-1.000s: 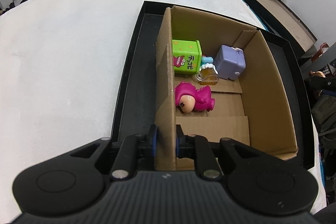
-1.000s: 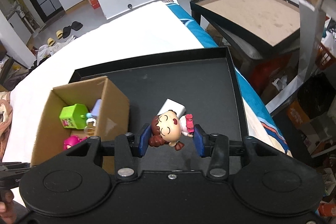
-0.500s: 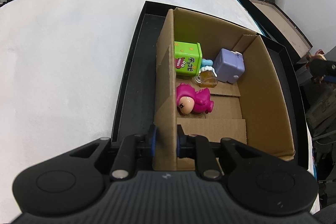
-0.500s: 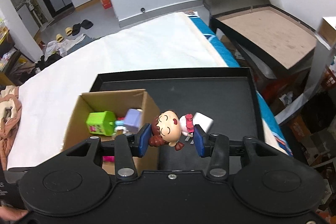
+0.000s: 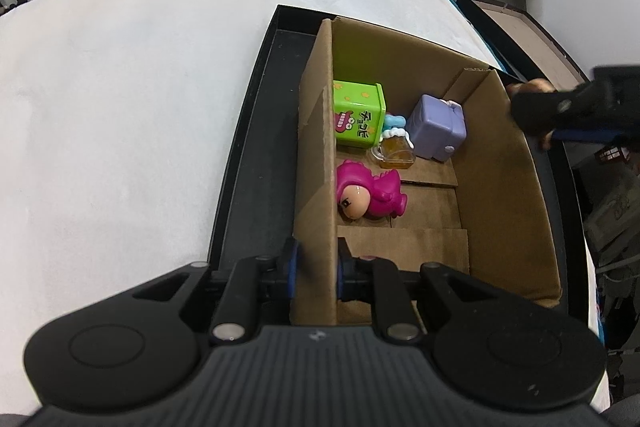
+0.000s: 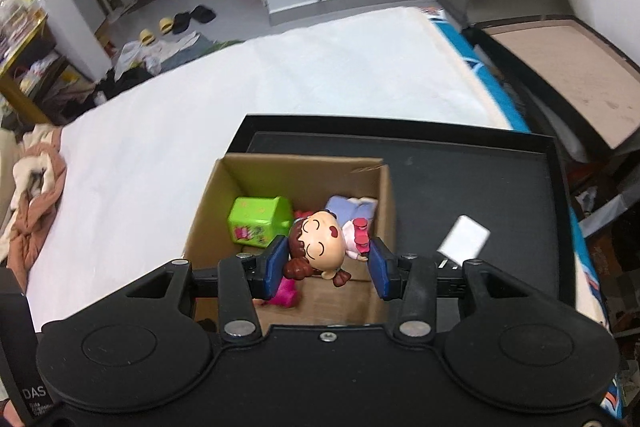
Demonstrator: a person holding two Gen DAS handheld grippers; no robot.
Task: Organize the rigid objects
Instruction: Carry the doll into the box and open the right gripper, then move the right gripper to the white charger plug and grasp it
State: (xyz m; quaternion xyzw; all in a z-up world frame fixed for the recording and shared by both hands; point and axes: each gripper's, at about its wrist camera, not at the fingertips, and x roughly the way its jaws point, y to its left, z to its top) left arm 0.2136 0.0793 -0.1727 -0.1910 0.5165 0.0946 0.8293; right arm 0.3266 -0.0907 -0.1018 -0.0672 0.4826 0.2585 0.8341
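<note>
An open cardboard box [image 5: 508,187] [image 6: 208,211] stands in a black tray [image 5: 248,147] [image 6: 500,187]. Inside lie a green cube [image 5: 358,115] [image 6: 260,221], a lilac box toy [image 5: 438,127] [image 6: 352,207], a small amber bottle [image 5: 394,151] and a pink figure [image 5: 370,195] [image 6: 286,293]. My left gripper [image 5: 316,267] is shut on the box's near left wall. My right gripper [image 6: 326,263] is shut on a brown-haired girl figurine [image 6: 324,245], held over the box's right part; it also shows as the right gripper [image 5: 572,109] above the box's right wall.
A white flat block [image 6: 464,237] lies on the tray right of the box. The tray sits on a white mattress [image 5: 120,107] [image 6: 160,131]. A second shallow black tray [image 6: 568,67] stands off the bed at right. Crumpled clothing [image 6: 36,187] lies at the left edge.
My right gripper has carried the girl figurine leftwards from over the bare tray to over the box, and has entered the left wrist view. My left gripper keeps its hold on the box wall.
</note>
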